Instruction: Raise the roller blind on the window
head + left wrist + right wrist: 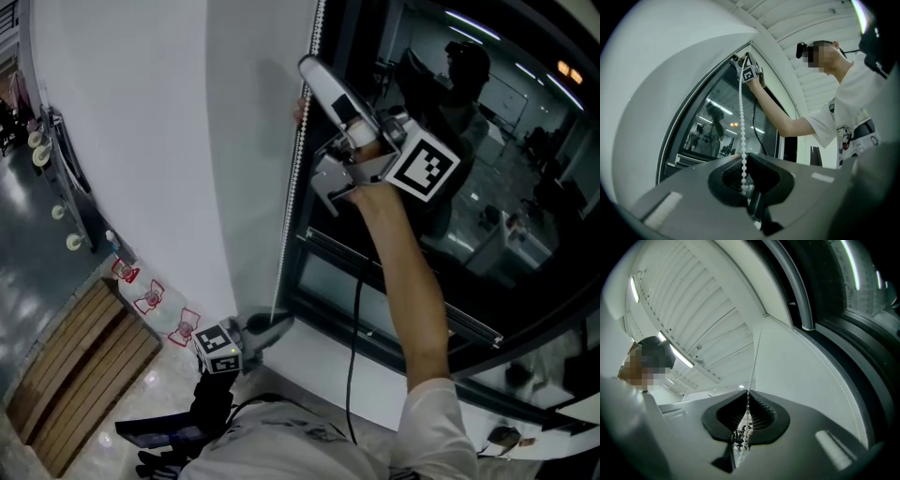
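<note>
The roller blind [141,141] is a plain, smooth white sheet hanging over the left part of the window [487,206]. The window's dark glass to the right mirrors ceiling lights and the room. Along the blind's edge runs a white bead chain [298,178], a string of small round beads drawn straight from top to bottom.

The right gripper [314,80] is held high on an outstretched arm [403,272]. Its jaws are closed on the chain, which leaves the ribbed pads and climbs toward the top of the blind.

The left gripper [274,325] sits low, just above the white sill [328,370]. Its jaws are narrow and pinched on the chain too. From there the beads rise taut to the right gripper.
</note>
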